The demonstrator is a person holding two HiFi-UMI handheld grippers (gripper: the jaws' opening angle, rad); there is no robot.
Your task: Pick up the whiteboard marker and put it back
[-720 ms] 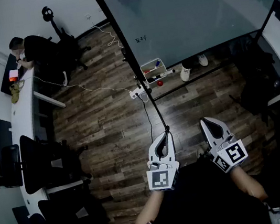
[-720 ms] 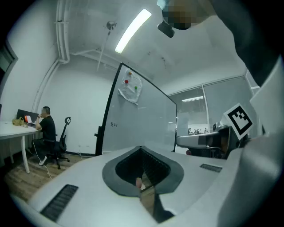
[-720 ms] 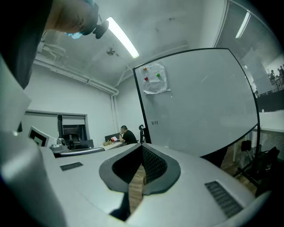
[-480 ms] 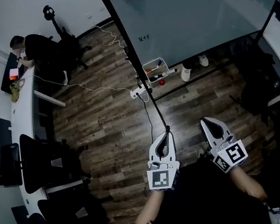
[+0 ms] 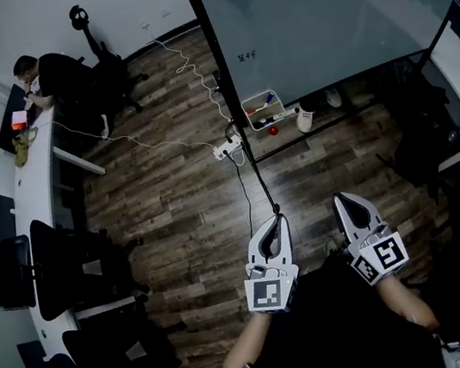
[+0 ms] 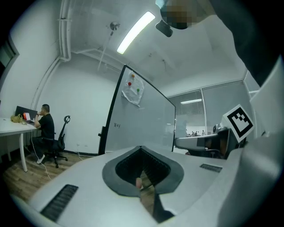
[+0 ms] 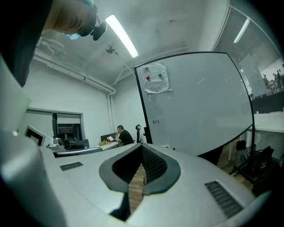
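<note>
head view has swung since the earlier frame: the whiteboard (image 5: 332, 13) and its tray (image 5: 250, 114) now sit further right and slightly higher. the scribble (image 5: 245, 56) on the board is too small to read. at left a person (image 5: 50, 73) sits at a surface (image 5: 35, 194). a power strip (image 5: 228, 147) lies on the floor beside the tray, where the whiteboard marker (image 5: 276, 117) rests, well apart from the left tongs (image 5: 277, 218) and right tongs (image 5: 338, 198), both clenched on nothing.

The left gripper (image 5: 276, 220) and right gripper (image 5: 344, 200) are moulded pale grey, with black-and-white marker cubes (image 5: 266, 293); dark clothing (image 5: 342, 330) is worn.
</note>
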